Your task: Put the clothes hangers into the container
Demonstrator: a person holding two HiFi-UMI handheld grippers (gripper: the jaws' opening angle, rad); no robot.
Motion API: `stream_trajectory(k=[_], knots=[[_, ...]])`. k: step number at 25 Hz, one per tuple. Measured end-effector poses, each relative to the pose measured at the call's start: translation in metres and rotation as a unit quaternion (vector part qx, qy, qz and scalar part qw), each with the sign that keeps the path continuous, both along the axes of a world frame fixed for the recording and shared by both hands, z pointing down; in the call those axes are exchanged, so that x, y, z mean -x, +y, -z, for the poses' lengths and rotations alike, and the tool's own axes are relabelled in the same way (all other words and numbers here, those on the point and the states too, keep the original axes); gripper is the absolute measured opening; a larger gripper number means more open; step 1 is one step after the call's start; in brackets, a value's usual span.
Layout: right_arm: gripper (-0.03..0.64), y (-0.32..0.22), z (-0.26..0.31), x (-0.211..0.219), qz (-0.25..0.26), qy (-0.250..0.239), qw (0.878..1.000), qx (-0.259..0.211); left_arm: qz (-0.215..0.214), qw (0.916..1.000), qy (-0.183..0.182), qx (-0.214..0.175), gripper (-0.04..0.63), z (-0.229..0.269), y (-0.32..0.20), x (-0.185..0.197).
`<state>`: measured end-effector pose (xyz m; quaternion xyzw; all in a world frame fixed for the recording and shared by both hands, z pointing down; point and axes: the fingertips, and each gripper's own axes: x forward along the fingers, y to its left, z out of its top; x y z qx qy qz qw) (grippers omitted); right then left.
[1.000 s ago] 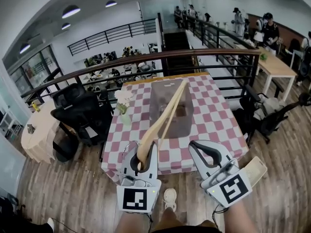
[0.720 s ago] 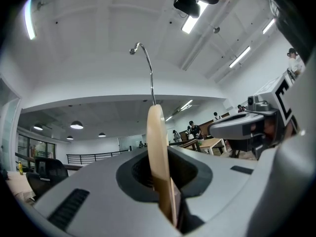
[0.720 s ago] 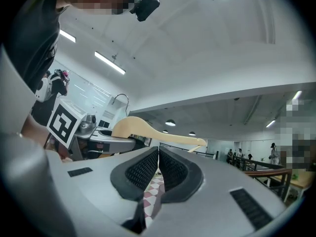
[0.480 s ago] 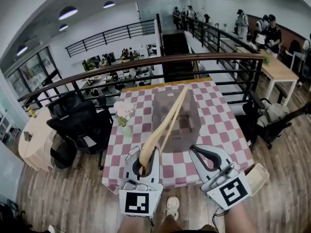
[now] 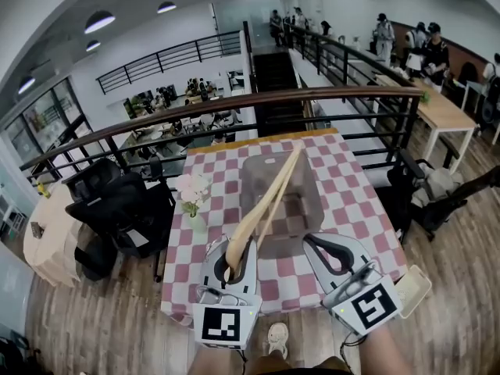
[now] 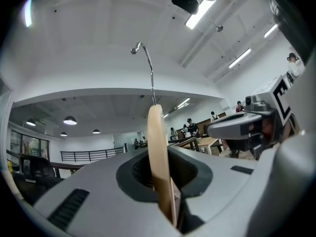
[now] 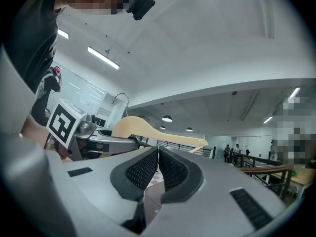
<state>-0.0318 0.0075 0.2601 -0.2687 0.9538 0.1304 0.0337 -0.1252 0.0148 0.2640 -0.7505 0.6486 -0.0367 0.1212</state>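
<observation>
Left tongs [image 5: 233, 250] held forward, gripping wooden hanger [image 5: 269, 192], right tongs [image 5: 328, 247] alongside, clenched empty

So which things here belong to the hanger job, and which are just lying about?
Job: wooden hanger, clamped in the left gripper; clear container on the checked table; right gripper, shut and empty.
Lying about: vase of flowers; black office chairs.

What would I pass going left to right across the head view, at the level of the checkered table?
black office chair → vase of flowers → clear container → second black chair. The wooden hanger lies across the container, so it is left out.
</observation>
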Motion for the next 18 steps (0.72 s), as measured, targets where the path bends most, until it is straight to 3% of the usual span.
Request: stream_trajectory(k=[18], knots=[[0.035,-0.083,0.001,0.052,-0.028,0.013,1.000,-0.003,-0.030,0.9992,-0.021,0.016,0.046,-0.010,-0.093,0.044]])
